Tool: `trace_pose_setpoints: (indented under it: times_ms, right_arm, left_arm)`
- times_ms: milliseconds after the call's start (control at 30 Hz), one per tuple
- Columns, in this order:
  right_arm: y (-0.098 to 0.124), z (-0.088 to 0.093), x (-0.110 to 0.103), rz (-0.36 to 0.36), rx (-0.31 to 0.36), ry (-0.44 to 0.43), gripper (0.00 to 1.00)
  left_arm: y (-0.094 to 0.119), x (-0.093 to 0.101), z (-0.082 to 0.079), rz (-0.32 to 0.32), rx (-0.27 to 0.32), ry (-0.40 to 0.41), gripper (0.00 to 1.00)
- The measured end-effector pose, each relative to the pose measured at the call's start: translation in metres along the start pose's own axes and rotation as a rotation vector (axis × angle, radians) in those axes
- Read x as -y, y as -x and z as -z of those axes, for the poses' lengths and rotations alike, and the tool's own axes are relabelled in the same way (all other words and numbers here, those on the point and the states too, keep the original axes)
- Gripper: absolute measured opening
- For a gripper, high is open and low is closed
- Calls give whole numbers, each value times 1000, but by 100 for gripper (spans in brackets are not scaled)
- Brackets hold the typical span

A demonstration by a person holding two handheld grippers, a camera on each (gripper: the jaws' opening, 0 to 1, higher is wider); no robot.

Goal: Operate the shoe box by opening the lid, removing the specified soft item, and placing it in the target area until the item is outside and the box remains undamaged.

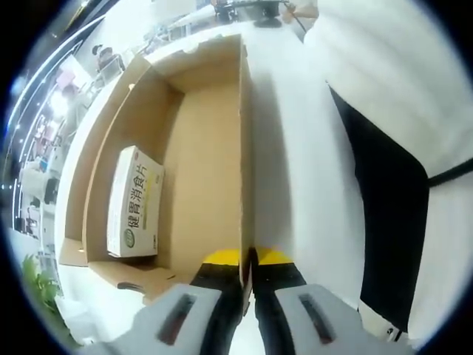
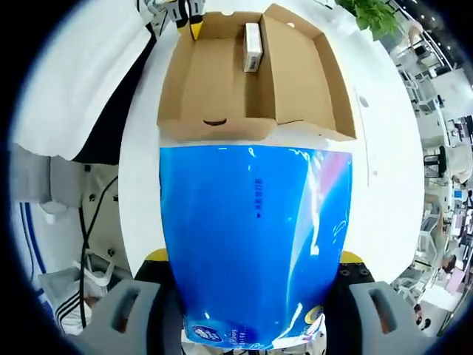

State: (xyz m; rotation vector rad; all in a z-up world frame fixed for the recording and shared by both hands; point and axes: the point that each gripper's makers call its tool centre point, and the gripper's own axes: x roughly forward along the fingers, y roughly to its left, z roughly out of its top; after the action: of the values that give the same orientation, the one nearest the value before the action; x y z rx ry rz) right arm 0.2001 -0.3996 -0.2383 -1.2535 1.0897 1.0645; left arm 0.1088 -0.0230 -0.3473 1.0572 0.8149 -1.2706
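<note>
Box [image 2: 251, 81] open at twelve o'clock; right gripper [image 2: 251, 325] grasps the blue soft pack [image 2: 255, 244], lifted out, unplaced; left gripper [image 1: 247, 296] clenches the box wall [image 1: 244, 148].

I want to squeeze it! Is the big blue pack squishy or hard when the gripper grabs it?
Probably squishy. The blue pack has shiny plastic wrap with creases, so it likely dents under the right gripper and may be slippery. It looks bulky but probably light for its size, like tissue. It hangs in front of the cardboard box, outside it.
</note>
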Motion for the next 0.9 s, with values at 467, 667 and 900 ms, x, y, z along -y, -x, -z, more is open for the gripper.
trace_pose_setpoints:
  times_ms: [467,667,900]
  right_arm:
    - [-24,0,-14,-47,-1,13,76]
    - [-32,1,-28,-73,-5,21,76]
    - [-31,0,-47,-94,-5,9,76]
  left_arm:
    - [0,0,0,-4,-1,4,3]
    - [0,0,-1,-6,0,0,3]
    - [0,0,-1,-9,2,-1,3]
